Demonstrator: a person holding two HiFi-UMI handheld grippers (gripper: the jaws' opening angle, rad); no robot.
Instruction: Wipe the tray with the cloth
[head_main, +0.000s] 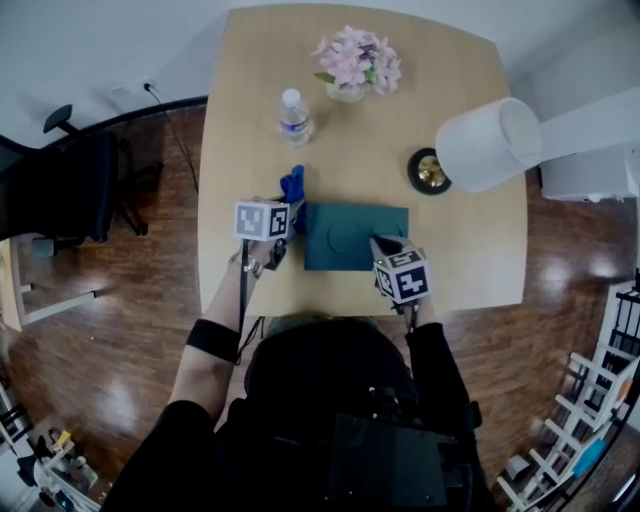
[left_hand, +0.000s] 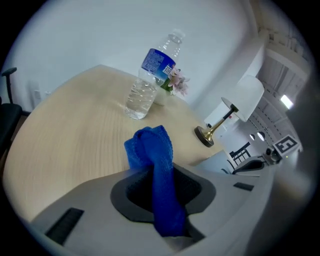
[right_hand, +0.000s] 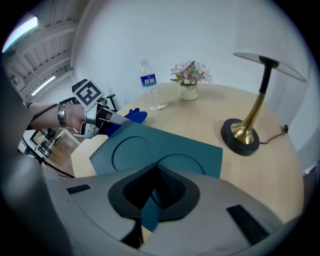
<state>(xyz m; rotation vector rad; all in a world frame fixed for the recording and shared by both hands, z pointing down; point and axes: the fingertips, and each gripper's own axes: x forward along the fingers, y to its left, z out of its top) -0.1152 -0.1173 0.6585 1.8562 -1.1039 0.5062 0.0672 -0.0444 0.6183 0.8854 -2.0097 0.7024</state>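
One tray (head_main: 355, 238), one cloth (head_main: 292, 183) (one bottle (head_main: 294, 116), lamp (head_main: 487, 145))

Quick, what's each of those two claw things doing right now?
Left gripper: closed on the blue cloth.
Right gripper: closed on the teal tray, at its near edge.

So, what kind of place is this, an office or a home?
Probably an office or a home workroom: a light wooden table bears a table lamp and a vase of pink flowers, and a black office chair stands on the dark wood floor.
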